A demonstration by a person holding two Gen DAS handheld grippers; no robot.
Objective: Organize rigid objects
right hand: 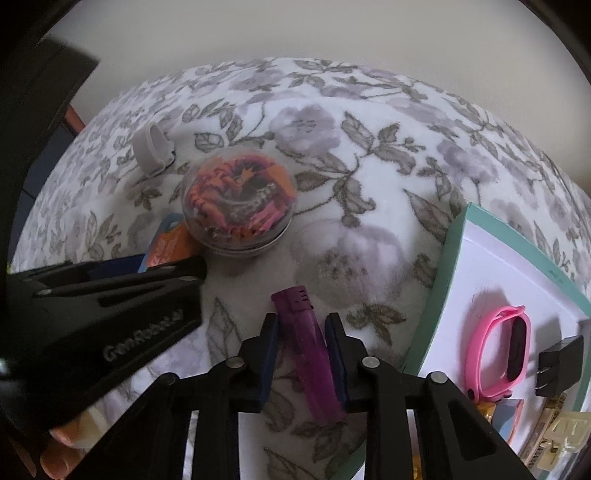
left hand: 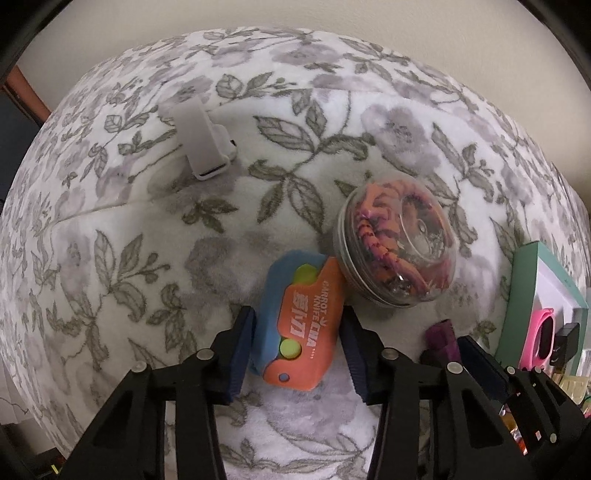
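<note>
Pickup step: your left tongs [left hand: 299, 343] bracket the carrot knife toy [left hand: 295, 325], pads apparently touching; right tongs [right hand: 302, 354] clamp the purple lighter [right hand: 310, 350]. Next, lift both toward the box [right hand: 454, 258].

Orange toy knife [left hand: 303, 325]: white letters say "CARROT KNIFE" and "CNIA", with big Chinese signs beside them.
Left gripper [right hand: 122, 280]: its black side says "GenRobot.ai".

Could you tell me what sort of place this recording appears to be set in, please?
Probably a home, perhaps a bedroom: the items lie on a soft floral blanket against a plain wall, and they are household bits: a toy carrot knife, a purple lighter and a pink wristband in a box.
</note>
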